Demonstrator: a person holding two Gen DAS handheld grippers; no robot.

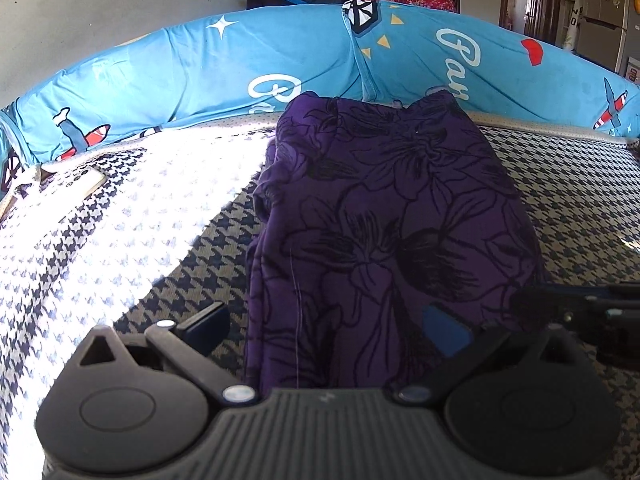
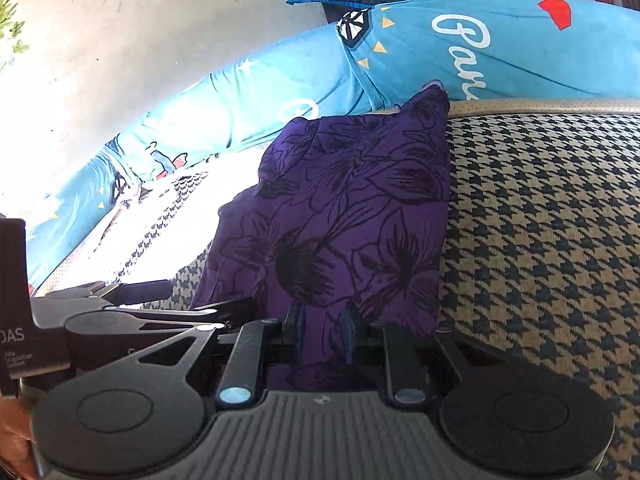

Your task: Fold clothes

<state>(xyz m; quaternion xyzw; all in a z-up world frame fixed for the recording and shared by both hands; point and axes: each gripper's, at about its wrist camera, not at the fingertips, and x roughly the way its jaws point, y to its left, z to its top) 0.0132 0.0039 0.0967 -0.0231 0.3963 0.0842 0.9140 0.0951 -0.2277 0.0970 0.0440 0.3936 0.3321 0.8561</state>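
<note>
We see the purple floral garment (image 1: 384,232) lying folded on the houndstooth bed (image 1: 568,192), against a blue pillow (image 1: 280,60). Our left gripper (image 1: 326,326) stands spread around its near edge; our right gripper (image 2: 322,332) is clamped on the cloth.

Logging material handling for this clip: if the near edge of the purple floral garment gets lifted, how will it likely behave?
The purple floral garment looks thin and creased, so it would probably drape limply. It lies in stacked layers, so these may slide apart. The right tongs close narrowly on its hem, suggesting it compresses easily.
</note>
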